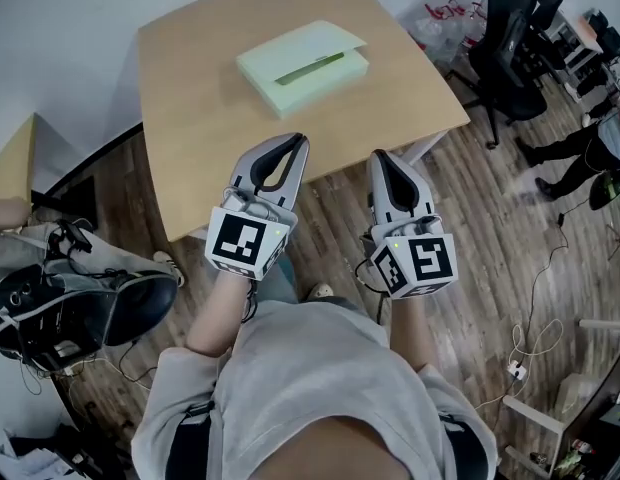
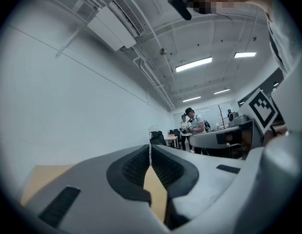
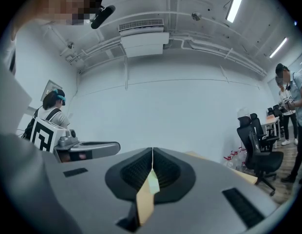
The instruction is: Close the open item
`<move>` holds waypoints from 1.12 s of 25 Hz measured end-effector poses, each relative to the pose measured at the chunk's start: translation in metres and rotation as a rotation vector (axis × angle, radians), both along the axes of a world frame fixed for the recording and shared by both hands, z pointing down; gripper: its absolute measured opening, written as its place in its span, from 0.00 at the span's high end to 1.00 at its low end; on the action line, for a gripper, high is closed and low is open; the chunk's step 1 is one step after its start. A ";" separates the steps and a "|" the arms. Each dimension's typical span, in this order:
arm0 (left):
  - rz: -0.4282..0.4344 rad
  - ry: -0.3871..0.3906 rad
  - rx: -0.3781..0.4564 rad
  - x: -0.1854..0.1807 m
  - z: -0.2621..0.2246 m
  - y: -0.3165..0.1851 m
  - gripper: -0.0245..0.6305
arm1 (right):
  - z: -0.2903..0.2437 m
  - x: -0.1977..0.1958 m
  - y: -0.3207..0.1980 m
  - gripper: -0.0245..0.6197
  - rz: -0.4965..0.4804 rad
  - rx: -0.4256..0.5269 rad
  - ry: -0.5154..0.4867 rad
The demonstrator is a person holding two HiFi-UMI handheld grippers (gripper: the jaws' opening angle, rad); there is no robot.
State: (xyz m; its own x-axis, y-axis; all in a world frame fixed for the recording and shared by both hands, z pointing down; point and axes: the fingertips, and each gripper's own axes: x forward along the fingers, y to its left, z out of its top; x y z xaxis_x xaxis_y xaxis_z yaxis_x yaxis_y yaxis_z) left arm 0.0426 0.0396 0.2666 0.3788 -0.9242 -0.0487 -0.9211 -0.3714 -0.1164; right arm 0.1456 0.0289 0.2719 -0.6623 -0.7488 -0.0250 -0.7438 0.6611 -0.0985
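Observation:
A pale green box lies on the far middle of the wooden table, its lid raised a little along the front so a dark slit shows. My left gripper is shut and empty, its tips over the table's near edge, well short of the box. Just off that edge to the right, my right gripper is also shut and empty. In the left gripper view the jaws meet, with table wood showing below them. The right gripper view shows its jaws closed, a sliver of the green box in the gap beneath.
Black office chairs stand right of the table, with people beyond them. A dark bag lies on the floor at my left, and cables run over the wood floor at the right. Another tabletop shows at far left.

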 end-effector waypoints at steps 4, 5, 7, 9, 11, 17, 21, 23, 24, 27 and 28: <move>0.033 -0.005 -0.004 -0.013 0.000 -0.030 0.93 | 0.000 -0.014 -0.026 0.94 0.028 -0.005 0.002; 0.043 -0.006 -0.005 -0.018 0.001 -0.040 0.93 | 0.001 -0.019 -0.035 0.94 0.036 -0.006 0.003; 0.068 -0.008 -0.011 -0.030 0.004 -0.064 0.93 | 0.003 -0.033 -0.056 0.94 0.057 -0.009 0.004; 0.094 -0.011 -0.015 -0.043 0.007 -0.088 0.93 | 0.006 -0.047 -0.077 0.94 0.080 -0.010 0.007; 0.117 -0.013 -0.016 -0.051 0.007 -0.104 0.93 | 0.005 -0.055 -0.090 0.94 0.101 -0.010 0.007; 0.178 -0.022 -0.029 -0.065 0.006 -0.142 0.93 | 0.004 -0.071 -0.123 0.94 0.154 -0.017 -0.003; 0.213 -0.033 -0.045 -0.078 0.011 -0.158 0.93 | 0.007 -0.085 -0.135 0.94 0.187 -0.025 -0.007; 0.232 -0.033 -0.051 -0.084 0.015 -0.168 0.93 | 0.010 -0.092 -0.143 0.94 0.205 -0.029 -0.007; 0.243 -0.030 -0.051 -0.087 0.015 -0.173 0.93 | 0.011 -0.096 -0.147 0.94 0.214 -0.031 -0.007; 0.273 -0.029 -0.058 -0.095 0.019 -0.184 0.93 | 0.014 -0.105 -0.156 0.94 0.239 -0.038 -0.007; 0.281 -0.033 -0.061 -0.097 0.021 -0.188 0.93 | 0.015 -0.108 -0.158 0.94 0.247 -0.040 -0.007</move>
State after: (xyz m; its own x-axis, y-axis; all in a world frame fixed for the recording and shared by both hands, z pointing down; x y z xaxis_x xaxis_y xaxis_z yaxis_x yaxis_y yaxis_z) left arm -0.0543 -0.1480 0.2871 0.6207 -0.7838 0.0205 -0.7774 -0.6186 -0.1138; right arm 0.0379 -0.1287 0.2865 -0.4588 -0.8885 0.0046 -0.8817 0.4546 -0.1264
